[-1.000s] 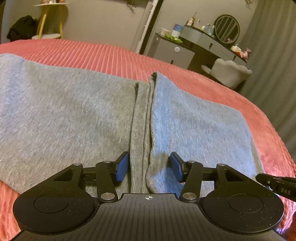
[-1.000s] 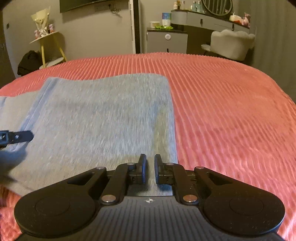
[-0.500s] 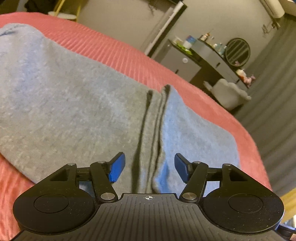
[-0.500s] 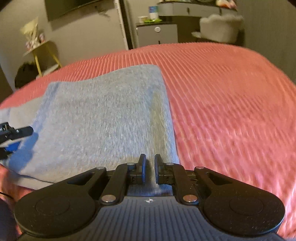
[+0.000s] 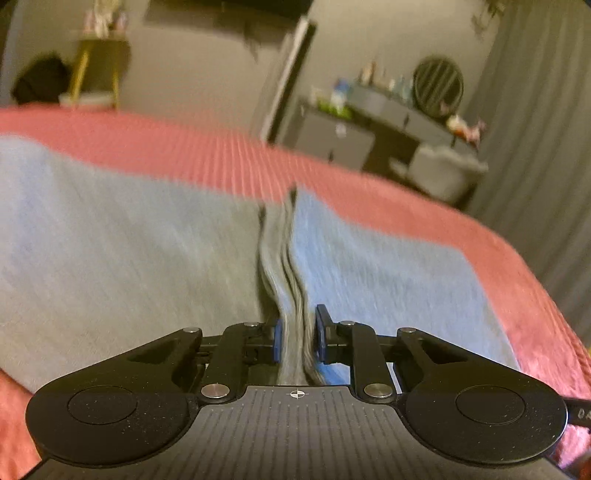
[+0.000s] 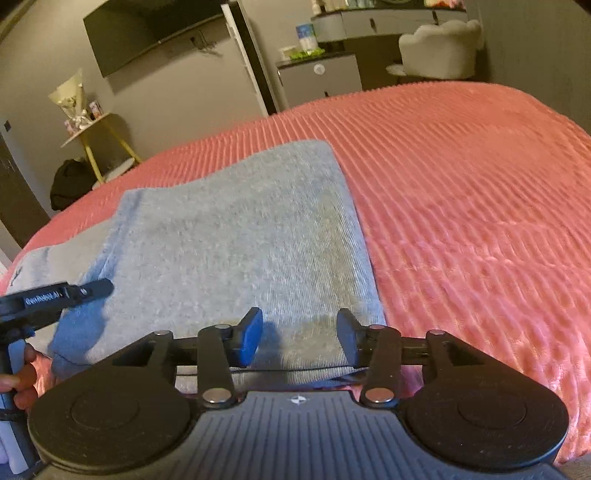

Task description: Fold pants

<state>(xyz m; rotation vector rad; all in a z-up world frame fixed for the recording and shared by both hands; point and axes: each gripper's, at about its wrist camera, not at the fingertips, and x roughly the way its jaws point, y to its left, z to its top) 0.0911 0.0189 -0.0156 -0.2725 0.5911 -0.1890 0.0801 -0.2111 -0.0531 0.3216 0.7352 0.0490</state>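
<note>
In the left wrist view, the left gripper (image 5: 298, 338) is pinching a bunched ridge of grey fabric between its blue pads (image 5: 277, 339), its fingers drawn in tight against the cloth. That ridge is part of the grey pants (image 5: 129, 266), which are lying spread across the red ribbed bedspread (image 5: 424, 199): one broad panel is stretching off to the left, another to the right, and the gathered seam is running from the fingers away toward the far side. The picture is blurring, so fine detail of the fabric is hard to read. Beyond the bed, a dresser (image 5: 373, 122) with a round mirror (image 5: 438, 86) is standing at the far right, with a pale chair (image 5: 443, 171) just beside it.

In the right wrist view, the right gripper (image 6: 300, 338) is hovering with its fingers spread wide, gripping nothing; the near hem of the pants (image 6: 236, 240) is lying between and under them. The folded grey panel is reaching from the near edge toward the far left, its right edge lying straight along the bare bedspread (image 6: 461, 192). At the left edge, the left gripper (image 6: 66, 295) is showing side-on over the fabric, its fingers not clear from here. A dark screen (image 6: 147, 33) is hanging on the far wall, and a yellow-legged side table (image 6: 99, 136) is standing at the far left.
</note>
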